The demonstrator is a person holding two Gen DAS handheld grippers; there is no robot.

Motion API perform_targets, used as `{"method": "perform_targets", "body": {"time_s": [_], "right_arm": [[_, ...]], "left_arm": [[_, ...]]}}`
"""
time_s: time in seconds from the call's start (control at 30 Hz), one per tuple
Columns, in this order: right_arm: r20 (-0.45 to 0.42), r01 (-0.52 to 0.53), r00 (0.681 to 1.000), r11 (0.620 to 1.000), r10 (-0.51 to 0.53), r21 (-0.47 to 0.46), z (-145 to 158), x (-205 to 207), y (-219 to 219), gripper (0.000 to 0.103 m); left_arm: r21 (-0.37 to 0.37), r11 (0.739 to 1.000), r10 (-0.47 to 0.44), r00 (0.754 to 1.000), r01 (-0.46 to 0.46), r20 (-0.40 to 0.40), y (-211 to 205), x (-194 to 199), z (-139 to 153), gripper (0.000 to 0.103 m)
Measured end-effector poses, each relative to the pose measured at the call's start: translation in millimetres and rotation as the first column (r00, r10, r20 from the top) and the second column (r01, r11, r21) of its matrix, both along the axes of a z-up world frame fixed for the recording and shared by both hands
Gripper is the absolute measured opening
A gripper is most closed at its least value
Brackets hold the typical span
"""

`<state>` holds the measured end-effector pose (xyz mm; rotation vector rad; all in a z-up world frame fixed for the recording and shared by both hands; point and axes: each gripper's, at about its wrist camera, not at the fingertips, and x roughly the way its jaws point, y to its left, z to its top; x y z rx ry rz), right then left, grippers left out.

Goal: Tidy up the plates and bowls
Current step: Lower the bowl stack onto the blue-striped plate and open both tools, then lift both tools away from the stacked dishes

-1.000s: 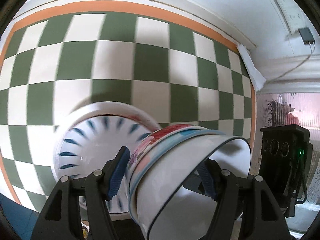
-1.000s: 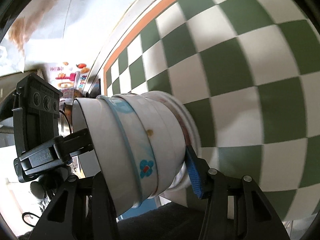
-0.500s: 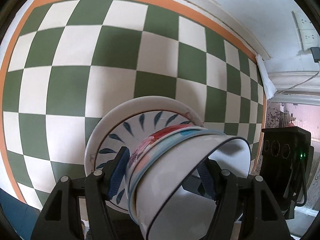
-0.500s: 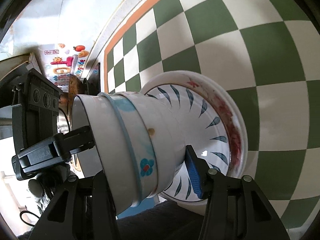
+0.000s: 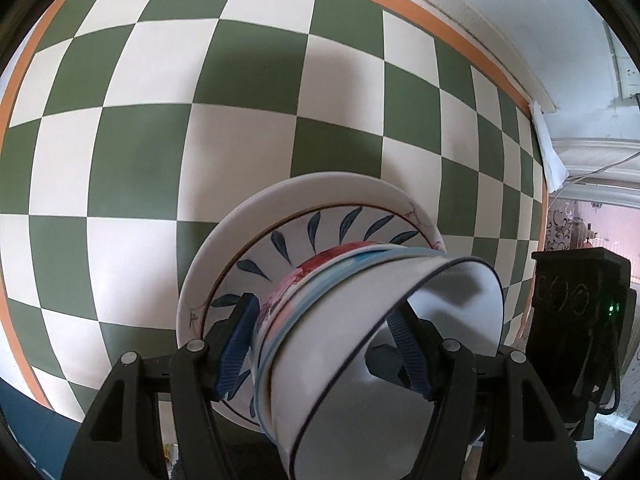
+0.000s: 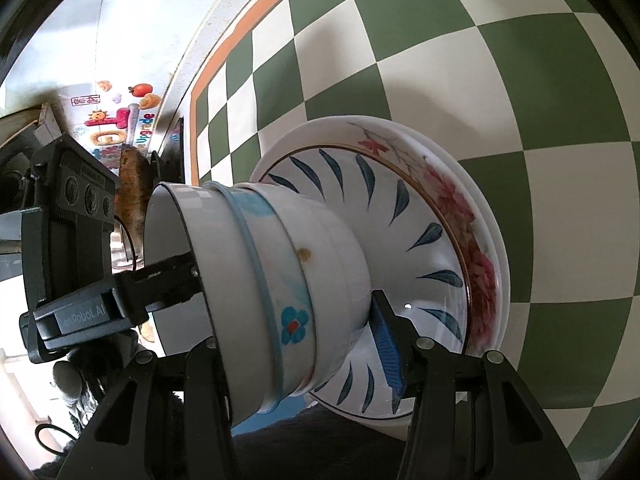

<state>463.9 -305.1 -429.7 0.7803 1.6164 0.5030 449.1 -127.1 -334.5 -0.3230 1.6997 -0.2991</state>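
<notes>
Both grippers held one nested stack of bowls [image 5: 360, 320] between them, and that stack sat on or just over the stack of plates [image 6: 400, 220] lying on the green-and-white checked cloth [image 5: 160, 120]. The left gripper [image 5: 320, 344] was clamped across the bowl walls, one blue pad [image 5: 236, 352] on the outside at 9 o'clock and the other inside the innermost bowl at 3 o'clock. The right gripper [image 6: 304, 340] gripped the same stack from the opposite side; its pad [image 6: 386, 356] pressed the base of the outermost bowl at 4 o'clock, while its other finger was hidden behind the bowls. The deciding relation was the stack's axis: it lay tilted, mouth toward the left gripper and foot toward the plates, so setting it down probably called for both hands to swing it upright together. Neither hand seemed nearer. The left wrist view showed the open mouth and the inner pad; the right wrist view alone showed the bowl foot against the leaf-patterned top plate, though whether it truly rested there could not be told.
</notes>
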Motion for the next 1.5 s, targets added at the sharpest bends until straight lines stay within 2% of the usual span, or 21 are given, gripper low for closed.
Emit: {"method": "perform_targets", "body": {"time_s": [0.3, 0.67, 0.83, 1.07, 1.13, 1.17, 1.2, 1.23, 1.27, 1.33, 1.5], "right_arm": [[-0.003, -0.005, 1.000, 1.000, 0.005, -0.016, 0.0, 1.9, -0.1, 0.053], [0.026, 0.010, 1.000, 0.998, -0.008, -0.068, 14.1, -5.5, -0.4, 0.055], [0.100, 0.026, 0.995, 0.992, -0.013, -0.124, 40.7, -9.4, -5.4, 0.055], [0.258, 0.053, 0.966, 0.953, 0.027, -0.297, 107.2, -30.0, -1.4, 0.056], [0.293, 0.079, 0.956, 0.938, 0.025, -0.339, 125.6, -39.9, -0.3, 0.066], [0.309, 0.092, 0.951, 0.931, 0.023, -0.352, 133.7, -44.8, 0.5, 0.068], [0.331, 0.109, 0.944, 0.921, 0.022, -0.373, 144.0, -51.1, 1.6, 0.074], [0.348, 0.123, 0.937, 0.913, 0.023, -0.390, 153.1, -56.8, 3.5, 0.084], [0.365, 0.135, 0.931, 0.906, 0.023, -0.402, 160.2, -61.6, 4.0, 0.086], [0.397, 0.165, 0.917, 0.881, 0.028, -0.443, 175.0, -72.3, 6.7, 0.091], [0.478, 0.230, 0.876, 0.819, 0.061, -0.526, 211.0, -98.8, 12.1, 0.097]], "left_arm": [[0.017, 1.000, -0.018, 1.000, 0.017, 0.019, -0.8, -2.7, 2.3, 0.064], [0.078, 0.997, -0.035, 0.994, 0.026, 0.108, 6.2, -10.6, 24.6, 0.064], [0.135, 0.990, -0.055, 0.981, 0.030, 0.187, 10.4, -21.6, 46.9, 0.064], [0.201, 0.979, -0.088, 0.944, 0.025, 0.316, 20.7, -44.6, 86.7, 0.064], [0.203, 0.979, -0.093, 0.932, 0.021, 0.351, 24.5, -53.3, 97.8, 0.067], [0.215, 0.976, -0.097, 0.926, 0.018, 0.364, 25.4, -56.3, 102.4, 0.073], [0.234, 0.972, -0.100, 0.917, 0.007, 0.385, 27.3, -61.3, 108.5, 0.080], [0.241, 0.970, -0.102, 0.910, 0.002, 0.402, 28.0, -64.9, 113.2, 0.094], [0.249, 0.969, -0.103, 0.901, -0.006, 0.421, 29.9, -69.6, 118.7, 0.097], [0.259, 0.965, -0.097, 0.882, -0.029, 0.460, 33.6, -79.3, 130.2, 0.098], [0.259, 0.963, -0.073, 0.848, -0.078, 0.525, 40.0, -101.6, 154.5, 0.098]]}}
